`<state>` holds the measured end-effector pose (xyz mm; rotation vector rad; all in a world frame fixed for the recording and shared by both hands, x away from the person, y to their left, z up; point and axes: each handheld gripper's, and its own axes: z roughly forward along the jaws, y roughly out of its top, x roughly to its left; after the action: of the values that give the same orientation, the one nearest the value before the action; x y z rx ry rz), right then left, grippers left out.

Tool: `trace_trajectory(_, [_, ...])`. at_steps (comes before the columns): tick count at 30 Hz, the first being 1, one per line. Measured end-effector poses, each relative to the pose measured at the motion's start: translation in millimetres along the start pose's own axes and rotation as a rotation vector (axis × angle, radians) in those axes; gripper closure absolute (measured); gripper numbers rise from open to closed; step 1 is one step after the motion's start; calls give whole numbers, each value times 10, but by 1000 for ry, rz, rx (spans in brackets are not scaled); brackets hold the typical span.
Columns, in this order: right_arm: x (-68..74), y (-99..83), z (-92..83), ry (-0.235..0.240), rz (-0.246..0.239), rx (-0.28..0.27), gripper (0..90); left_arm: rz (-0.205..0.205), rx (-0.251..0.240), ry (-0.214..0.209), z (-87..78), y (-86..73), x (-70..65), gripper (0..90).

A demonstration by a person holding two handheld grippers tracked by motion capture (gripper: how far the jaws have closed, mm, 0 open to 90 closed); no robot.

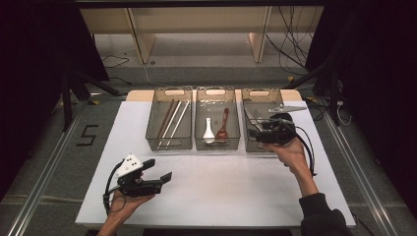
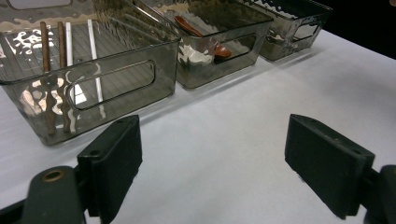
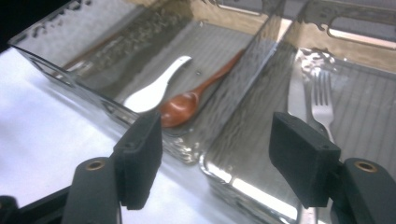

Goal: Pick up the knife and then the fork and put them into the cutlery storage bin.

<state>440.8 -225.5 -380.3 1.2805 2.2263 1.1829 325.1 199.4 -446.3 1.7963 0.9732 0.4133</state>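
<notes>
On the white table (image 1: 211,196), nearest the person at about 7 o'clock, the left gripper (image 1: 160,169) rests in the person's left hand (image 1: 123,204) just above the bare surface, its jaws spread wide with nothing between them. In the left gripper view the pads frame blank tabletop, with three smoky clear bins beyond.

Farther off, at about 2 o'clock, the right gripper (image 1: 255,132) hangs at the near edge of the right bin (image 1: 275,96), held by the right hand (image 1: 290,150). Its jaws stand spread and pinch nothing. In the right gripper view a fork (image 3: 322,100) and a knife (image 3: 296,95) lie flat in that bin, ahead of the jaws.

At 12 o'clock the middle bin (image 1: 216,91) holds a white spoon (image 1: 209,132) and a red-brown wooden spoon (image 1: 223,125) side by side. At 11 o'clock the left bin (image 1: 169,91) holds chopsticks (image 1: 172,120), two dark and two pale.
</notes>
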Motion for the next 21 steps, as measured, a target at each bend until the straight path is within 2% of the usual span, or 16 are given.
trace_trajectory(10, [128, -183, -94, 34, 6, -61, 342, -1, 1, 0, 6, -2, 4, 185])
trace_trajectory(21, [255, -309, -175, 81, -19, -97, 316, -3, 8, -1, 12, 9, -3, 185])
